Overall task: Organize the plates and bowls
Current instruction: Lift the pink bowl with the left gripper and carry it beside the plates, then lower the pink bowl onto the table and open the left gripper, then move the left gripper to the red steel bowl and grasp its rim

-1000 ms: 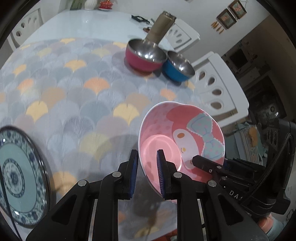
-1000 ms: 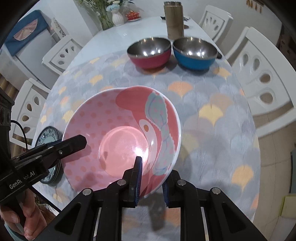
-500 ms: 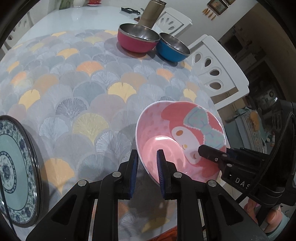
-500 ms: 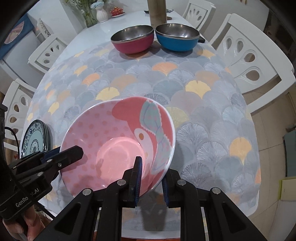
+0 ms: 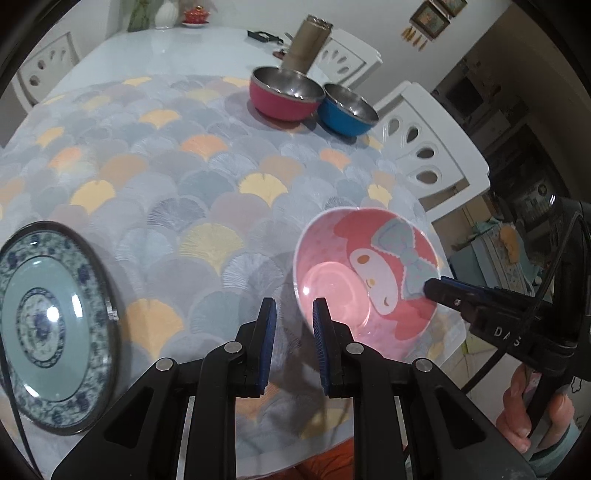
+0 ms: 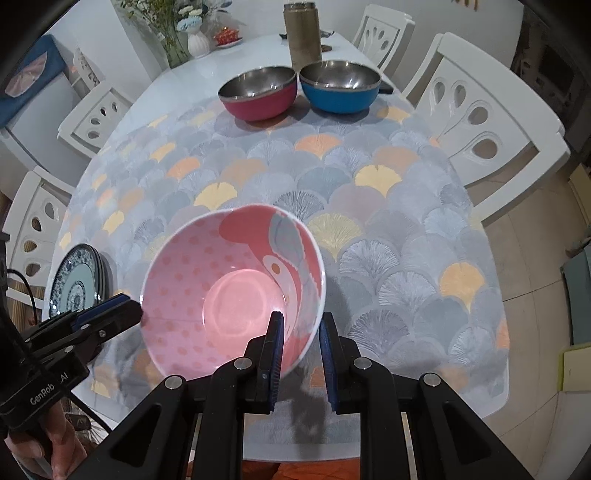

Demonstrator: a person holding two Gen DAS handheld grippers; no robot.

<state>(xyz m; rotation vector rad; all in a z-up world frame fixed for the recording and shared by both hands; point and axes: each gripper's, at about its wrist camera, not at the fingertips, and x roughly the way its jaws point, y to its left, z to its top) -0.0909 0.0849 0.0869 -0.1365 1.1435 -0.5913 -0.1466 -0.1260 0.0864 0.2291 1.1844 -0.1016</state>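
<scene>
Nearest, at the desk's (image 6: 424,229) near edge, the pink bowl (image 6: 229,295) hangs tilted above the patterned cloth, carried from both sides. The right gripper (image 6: 301,347) is clamped on the bowl's near rim, one pad inside the wall and one outside. The left gripper (image 5: 294,334) has its pads drawn close, and the bowl's rim runs down between them, so it appears to be pinching the opposite side, though the contact itself is hard to make out. A grip on each side probably keeps so wide and shallow a bowl from swinging or slipping out of a single narrow pinch.

To the left, near the desk's left edge, a stack of blue-and-white plates (image 5: 48,325) sits by itself, most likely the plate pile already gathered.

At the far side, a red bowl (image 6: 258,96) and a blue bowl (image 6: 340,88) stand upright just beside each other, with a tall flask (image 6: 303,33) behind them. That pair looks like the bowl group, so the pink bowl would reasonably go next to them.
</scene>
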